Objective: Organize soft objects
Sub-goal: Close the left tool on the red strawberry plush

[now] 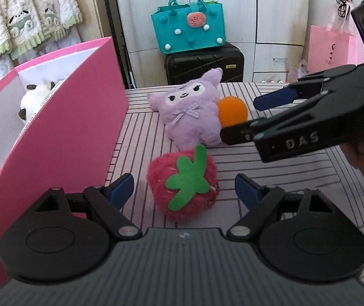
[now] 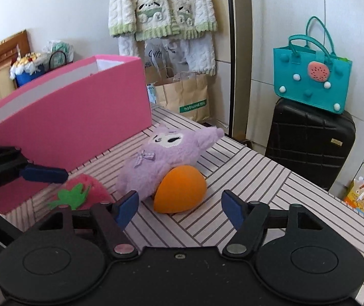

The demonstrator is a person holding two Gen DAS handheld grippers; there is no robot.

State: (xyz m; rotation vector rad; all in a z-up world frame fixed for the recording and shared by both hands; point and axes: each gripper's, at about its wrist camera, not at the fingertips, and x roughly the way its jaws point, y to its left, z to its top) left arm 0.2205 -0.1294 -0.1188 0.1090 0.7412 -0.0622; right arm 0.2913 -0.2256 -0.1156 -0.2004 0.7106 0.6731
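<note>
A red strawberry plush (image 1: 182,183) with a green leaf lies on the striped table (image 1: 296,178). My left gripper (image 1: 184,190) is open, its blue pads standing either side of the strawberry without touching it. Behind the strawberry lies a purple plush (image 1: 192,109), with an orange egg-shaped soft toy (image 1: 233,112) against its side. In the right wrist view, my right gripper (image 2: 180,207) is open around the near end of the orange toy (image 2: 180,191), pads clear of it. The right gripper (image 1: 248,117) also shows beside the orange toy in the left wrist view. A pink box (image 1: 67,140) holds a white plush (image 1: 34,99).
The pink box (image 2: 80,117) stands along the table's left side. Beyond the table's far edge a teal felt bag (image 1: 187,25) sits on a black suitcase (image 1: 205,63). A pink paper bag (image 1: 335,48), a brown paper bag (image 2: 184,97) and hanging fleece garments (image 2: 161,7) line the walls.
</note>
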